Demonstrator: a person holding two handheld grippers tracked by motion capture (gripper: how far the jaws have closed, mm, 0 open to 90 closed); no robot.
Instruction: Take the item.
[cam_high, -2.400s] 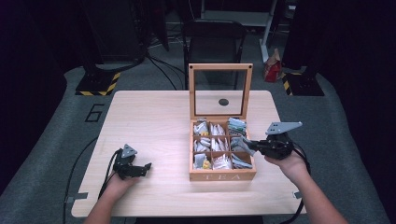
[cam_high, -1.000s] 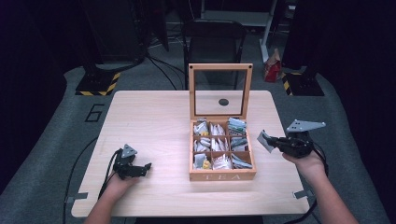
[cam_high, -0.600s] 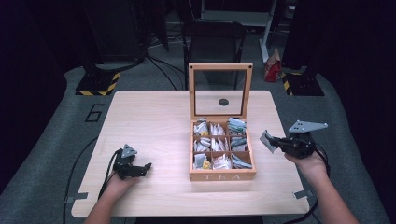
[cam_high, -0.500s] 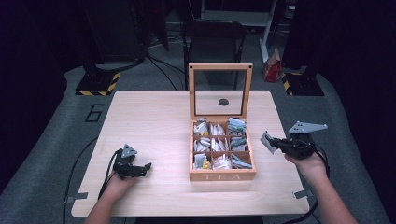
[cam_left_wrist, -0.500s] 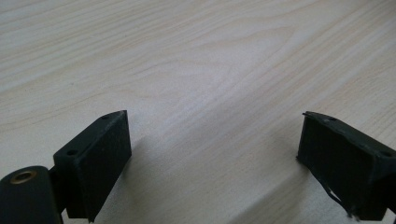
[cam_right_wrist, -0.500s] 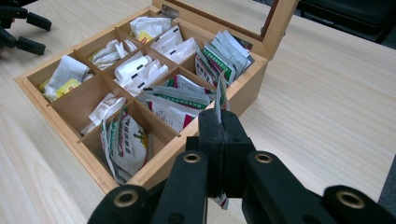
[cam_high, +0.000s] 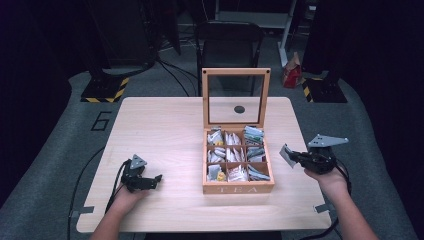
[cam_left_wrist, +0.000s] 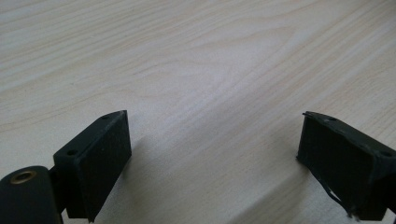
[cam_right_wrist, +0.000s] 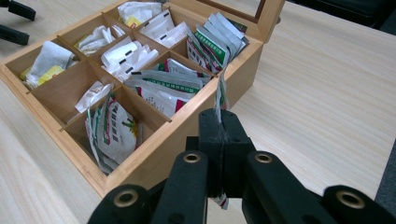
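A wooden tea box (cam_high: 238, 189) (cam_right_wrist: 154, 149) stands open mid-table, its glass lid (cam_high: 235, 98) upright, its compartments stuffed with tea packets (cam_right_wrist: 161, 88). My right gripper (cam_high: 294, 156) (cam_right_wrist: 219, 122) hovers just right of the box, shut on one tea packet (cam_high: 286, 155) (cam_right_wrist: 220, 95) that sticks up edge-on between the jaws. My left gripper (cam_high: 156, 180) (cam_left_wrist: 212, 154) rests low over bare wood at the table's front left, open, nothing between its jaws.
The light wooden table (cam_high: 160, 130) has bare surface to the left of the box and to its right. A black chair (cam_high: 227, 42) stands behind the table. Cables trail off the front edge by each hand.
My right gripper has pulled back from above the box's right compartments to the table right of it, carrying the tea packet. The left gripper has stayed put.
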